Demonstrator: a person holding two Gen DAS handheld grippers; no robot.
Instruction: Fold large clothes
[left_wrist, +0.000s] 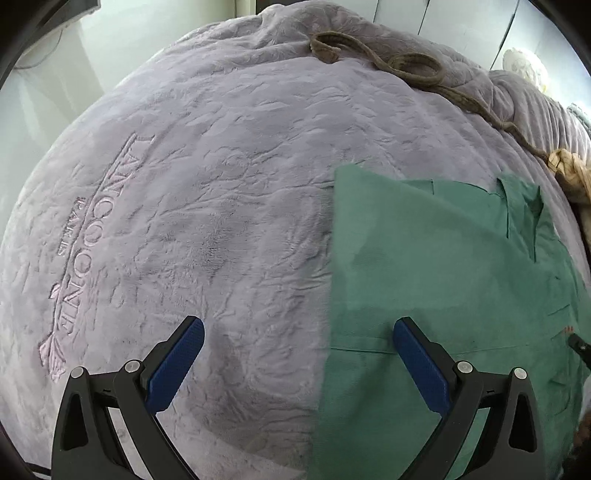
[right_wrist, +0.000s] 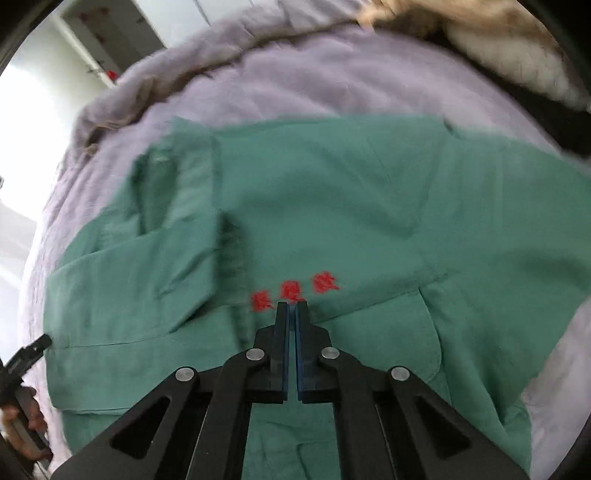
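The green shirt (right_wrist: 332, 206) is lying spread on a lilac plush blanket (left_wrist: 221, 184) covering the bed, one sleeve already turned in. The right tool (right_wrist: 291, 304) is sitting closed, apparently pinching nothing, beside the red embroidery (right_wrist: 293, 291). The left tool (left_wrist: 299, 328) is gaping wide over the shirt's edge, likely needing to clamp that edge next. Pale walls are showing behind.

The garment (right_wrist: 332, 206) was plain green with red characters (right_wrist: 293, 291); beneath it, the blanket (left_wrist: 221, 184) was lilac, embossed with pink lettering (left_wrist: 92, 236).
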